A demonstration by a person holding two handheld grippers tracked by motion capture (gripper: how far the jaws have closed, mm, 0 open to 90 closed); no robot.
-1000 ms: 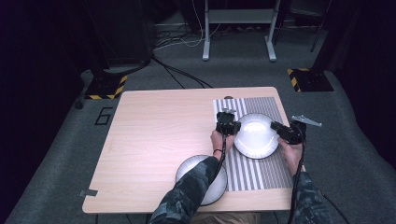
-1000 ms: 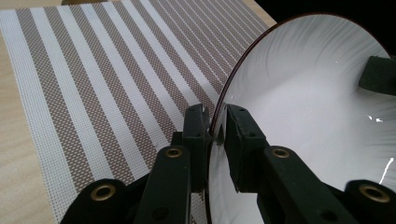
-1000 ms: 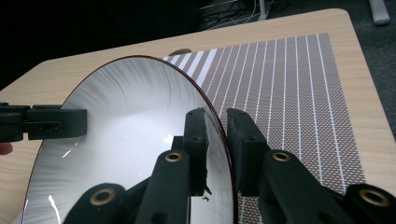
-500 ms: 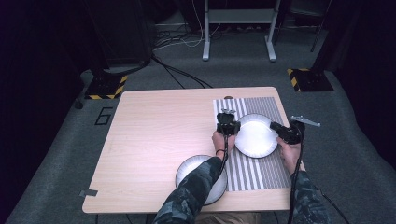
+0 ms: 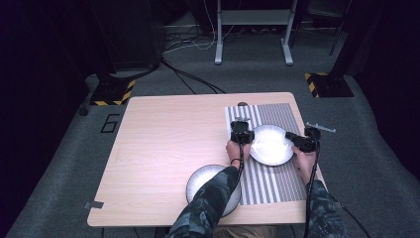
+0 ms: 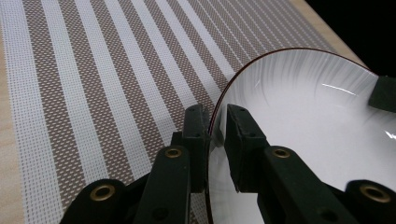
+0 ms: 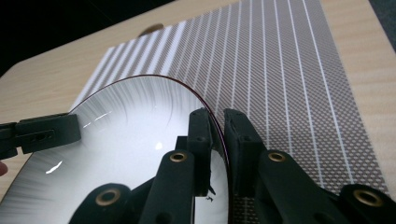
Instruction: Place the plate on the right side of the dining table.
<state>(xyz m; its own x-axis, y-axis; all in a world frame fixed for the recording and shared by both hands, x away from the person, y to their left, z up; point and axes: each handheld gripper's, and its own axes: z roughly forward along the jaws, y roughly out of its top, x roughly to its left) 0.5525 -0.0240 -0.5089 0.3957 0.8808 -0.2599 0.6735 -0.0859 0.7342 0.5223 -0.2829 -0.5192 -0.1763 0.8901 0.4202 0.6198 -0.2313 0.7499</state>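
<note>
Holding a white plate [image 5: 271,145] by its rim, both grippers are squeezing it from two sides. The left gripper [image 5: 241,133] is pinching the plate's left edge, and the right gripper [image 5: 299,141] is pinching its right edge. The plate is sitting over the striped mat [image 5: 277,181] near the right edge of the tabletop [image 5: 163,144]. A second plate [image 5: 200,181] is lying by the tabletop's near edge.

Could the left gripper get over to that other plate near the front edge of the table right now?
Probably not as things stand: the left gripper is shut on the rim of the plate on the striped mat. The other plate sits close, partly under the person's left forearm; nothing else blocks it.
</note>
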